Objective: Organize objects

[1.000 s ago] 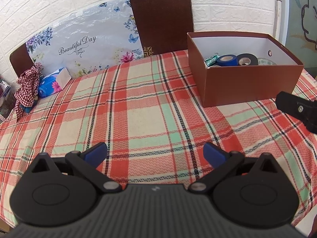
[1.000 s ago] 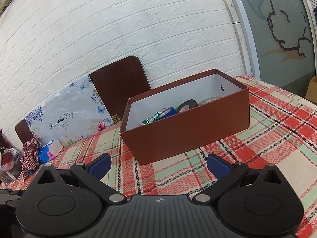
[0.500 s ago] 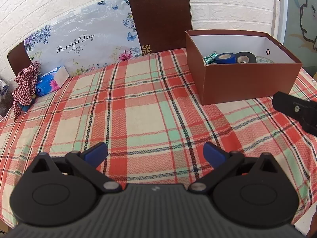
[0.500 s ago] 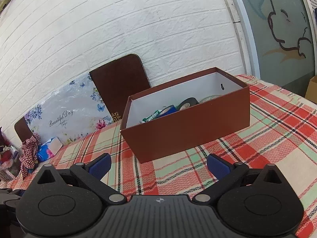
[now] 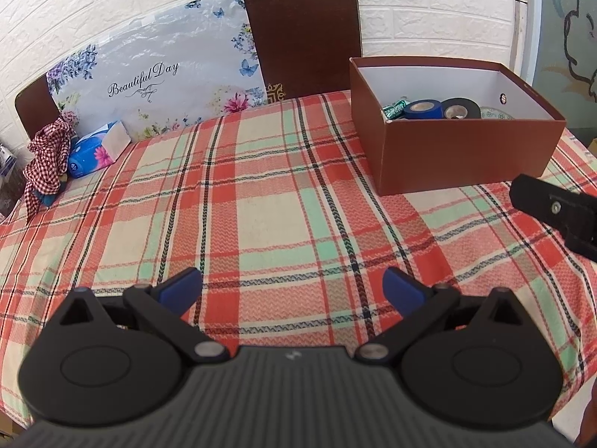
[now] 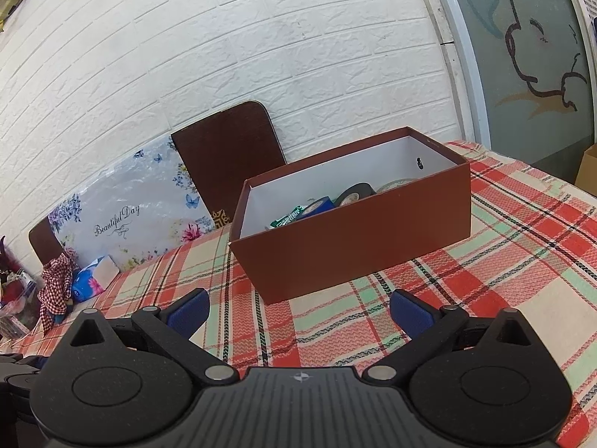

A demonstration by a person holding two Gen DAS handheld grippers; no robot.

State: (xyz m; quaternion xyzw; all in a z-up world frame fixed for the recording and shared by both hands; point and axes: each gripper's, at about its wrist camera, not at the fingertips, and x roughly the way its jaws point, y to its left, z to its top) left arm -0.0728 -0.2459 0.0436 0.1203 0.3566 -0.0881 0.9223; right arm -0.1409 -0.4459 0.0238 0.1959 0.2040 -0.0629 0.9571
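Left tongs (image 5: pixel 291 287) hover level over the plaid worktop (image 5: pixel 261 205), blue tips apart, empty. Right tongs (image 6: pixel 298 308) likewise spread and empty. Brown box (image 6: pixel 358 239) sits just ahead of the right tongs, holding blue tape roll (image 5: pixel 421 109) and black tape roll (image 5: pixel 459 109).

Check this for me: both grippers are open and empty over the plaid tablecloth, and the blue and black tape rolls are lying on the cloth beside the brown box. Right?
Not quite. The blue tape roll and black tape roll lie inside the brown box, not beside it; the left wrist view shows this. The rest holds: left gripper and right gripper are open and empty over the plaid tablecloth.
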